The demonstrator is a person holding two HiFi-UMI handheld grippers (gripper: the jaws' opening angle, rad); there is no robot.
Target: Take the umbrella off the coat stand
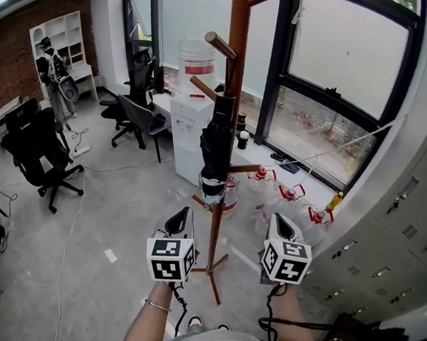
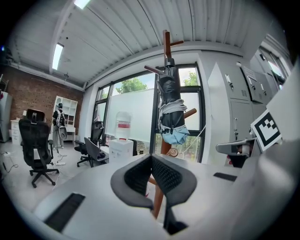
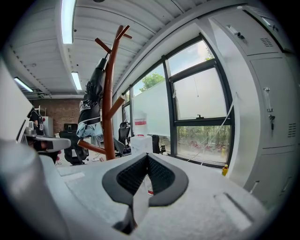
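Observation:
A brown wooden coat stand rises in the middle of the head view. A folded black umbrella hangs upright against its pole, with a light blue cloth wrapped round its lower end. My left gripper is shut and empty, low and just left of the pole. My right gripper is also shut and empty, just right of the pole. Both are below the umbrella and apart from it. In the left gripper view the umbrella hangs ahead, above the shut left gripper. In the right gripper view the stand and umbrella are up at the left of the shut right gripper.
A white water dispenser stands behind the stand. Black office chairs are on the grey floor to the left. A big window and grey lockers close off the right. Small red-and-white items lie by the window.

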